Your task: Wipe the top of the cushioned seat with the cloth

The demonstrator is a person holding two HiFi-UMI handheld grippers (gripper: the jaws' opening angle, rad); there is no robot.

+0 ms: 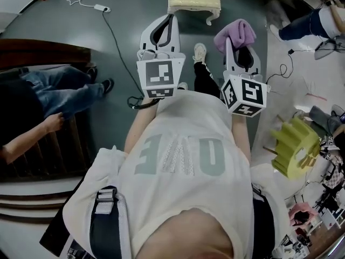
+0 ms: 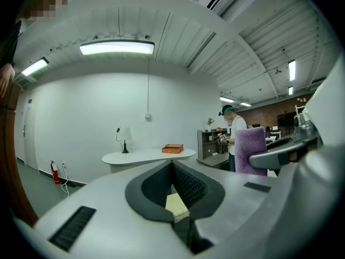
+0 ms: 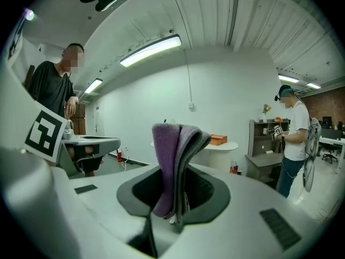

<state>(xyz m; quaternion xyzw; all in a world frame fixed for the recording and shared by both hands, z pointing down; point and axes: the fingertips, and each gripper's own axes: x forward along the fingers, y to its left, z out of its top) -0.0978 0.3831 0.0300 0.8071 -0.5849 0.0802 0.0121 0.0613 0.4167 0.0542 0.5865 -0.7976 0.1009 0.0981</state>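
The cushioned seat (image 1: 194, 1), cream with pale legs, stands on the grey floor straight ahead of me. A folded purple cloth (image 1: 235, 35) sticks up out of my right gripper (image 1: 230, 41), which is shut on it; the cloth (image 3: 175, 161) fills the middle of the right gripper view. My left gripper (image 1: 170, 19) is held just short of the seat, its fingertips meeting with nothing between them. In the left gripper view, a scrap of the cream seat (image 2: 177, 205) shows through the loop of the left gripper (image 2: 172, 169), with the cloth (image 2: 250, 150) off to the right.
A dark wooden stair (image 1: 43, 53) and a seated person in jeans (image 1: 59, 90) are at my left. A black cable (image 1: 116, 42) runs across the floor. A yellow-green stool (image 1: 296, 147) lies at my right. Another person (image 3: 294, 139) stands by desks.
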